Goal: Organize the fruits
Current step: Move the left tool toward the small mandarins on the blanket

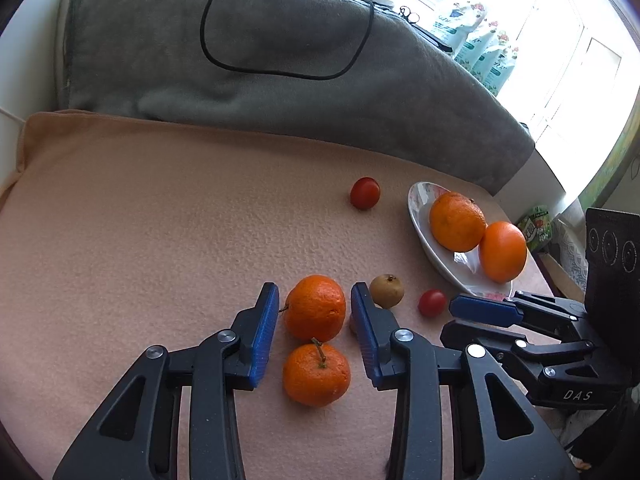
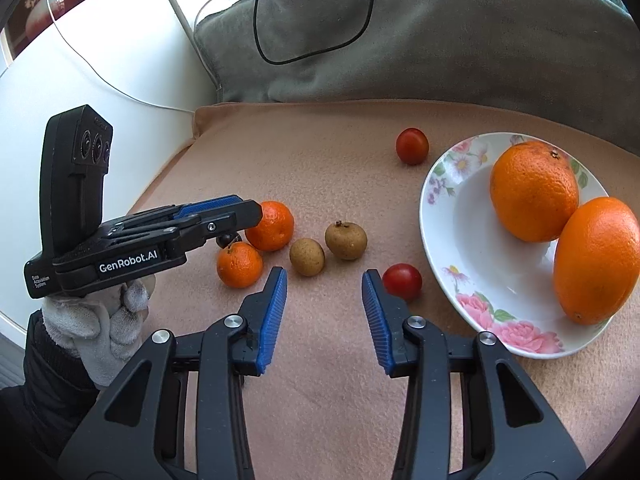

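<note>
Left tool (image 1: 315, 312) is seen partly closed around the far tangerine (image 1: 316, 307); a sliver of gap shows at each pad, so contact is not confirmed. A second tangerine (image 1: 317, 374) lies just nearer. Right tool (image 2: 325, 308) stands partly open, empty, over the peach blanket (image 2: 320, 380); a cherry tomato (image 2: 402, 281) sits just beside its right pad. Two brown fruits (image 2: 307, 256) lie between the tangerines and the tomato. Two oranges (image 2: 534, 190) rest on the floral plate (image 2: 448, 208), far right. Another cherry tomato (image 2: 412, 146) lies farther back.
</note>
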{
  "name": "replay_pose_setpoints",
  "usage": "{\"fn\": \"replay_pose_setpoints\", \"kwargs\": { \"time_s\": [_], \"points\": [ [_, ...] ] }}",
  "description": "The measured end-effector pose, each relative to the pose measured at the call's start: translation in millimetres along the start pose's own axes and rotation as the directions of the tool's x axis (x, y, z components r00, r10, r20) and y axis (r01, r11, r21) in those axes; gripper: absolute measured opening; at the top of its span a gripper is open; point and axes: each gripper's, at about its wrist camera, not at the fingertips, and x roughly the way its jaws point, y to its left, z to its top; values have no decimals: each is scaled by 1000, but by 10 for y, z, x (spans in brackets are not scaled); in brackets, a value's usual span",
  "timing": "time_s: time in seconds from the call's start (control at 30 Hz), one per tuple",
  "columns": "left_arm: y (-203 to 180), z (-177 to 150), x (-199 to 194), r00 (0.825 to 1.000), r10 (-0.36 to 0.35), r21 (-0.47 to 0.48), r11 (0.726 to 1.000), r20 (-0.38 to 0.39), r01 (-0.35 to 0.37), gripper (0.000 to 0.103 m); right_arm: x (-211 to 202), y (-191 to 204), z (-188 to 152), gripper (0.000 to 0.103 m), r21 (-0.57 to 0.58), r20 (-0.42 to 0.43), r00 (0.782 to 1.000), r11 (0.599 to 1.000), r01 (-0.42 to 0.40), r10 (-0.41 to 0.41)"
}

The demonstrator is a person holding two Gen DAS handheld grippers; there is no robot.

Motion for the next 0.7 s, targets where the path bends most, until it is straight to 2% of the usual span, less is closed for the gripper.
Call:
{"fn": "replay_pose_setpoints", "kwargs": {
  "time_s": [0.17,0.33,0.7],
  "points": [
    [3,-9,33,1000,-5,6,1000,-14,5,36,90,2,74,35,-13,-11,1000,1000,7,-7],
    [32,-9,69,999,-13,5,1000,-33,13,36,132,-11,36,35,0,-28,999,1000,-23,23],
    [115,46,125,998,-35,-16,999,-54,34,32,343,59,54,35,-24,-65,998,999,-28,26]
  ]
}}
